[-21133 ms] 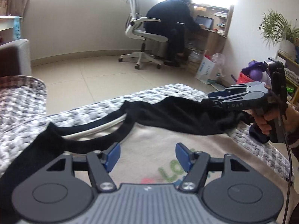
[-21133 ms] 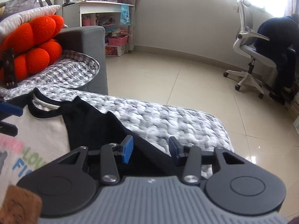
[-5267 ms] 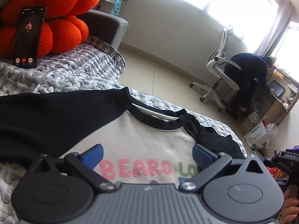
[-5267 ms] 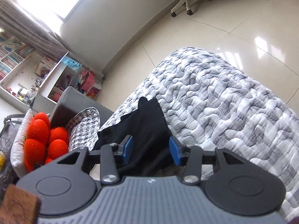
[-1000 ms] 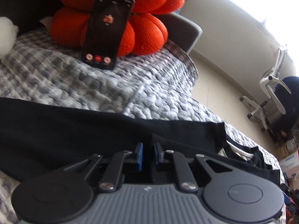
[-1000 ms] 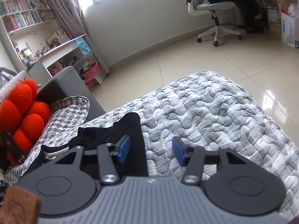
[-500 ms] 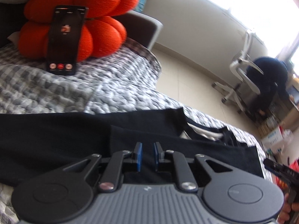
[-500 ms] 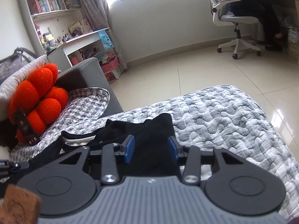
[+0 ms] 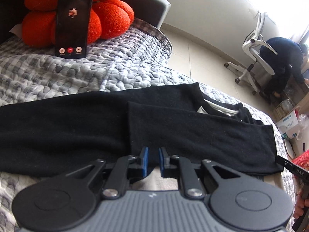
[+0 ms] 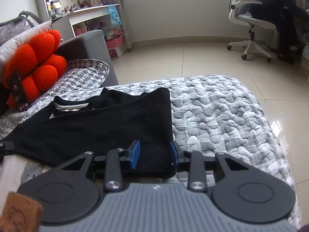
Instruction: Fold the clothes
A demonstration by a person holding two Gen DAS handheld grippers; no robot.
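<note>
**A:** Black long sleeves folded across the body of a cream raglan sweatshirt (image 9: 193, 135): that fills the middle of the left wrist view, lying flat on the grey-and-white quilted bedspread (image 9: 108, 73).

**B:** And the tools?

**A:** The left gripper (image 9: 153, 159) has its blue pads nearly pressed together at the near edge of the upper sleeve; dark cloth sits in the narrow gap, so I read it as pinching that edge. The right gripper (image 10: 154, 154), low centre in its own view, is closing, with the folded black shoulder end (image 10: 150, 154) between its pads, which do not yet press on it.

**B:** Which step, then?

**A:** Sleeves look done, I'd judge. Both tools are taking hold along one edge, so the next fold is probably the body, doubled over.

**B:** What does that ask for?

**A:** A firm pinch on both sides through all layers, then lifting evenly so the sleeves don't slide off.

**B:** Anything around it?

**A:** A black smartphone (image 9: 72, 23) leans on an orange knotted cushion (image 9: 112, 17) at the upper left. A person sits in a white office chair (image 10: 249, 19) at the upper right, well apart from the bed.
</note>
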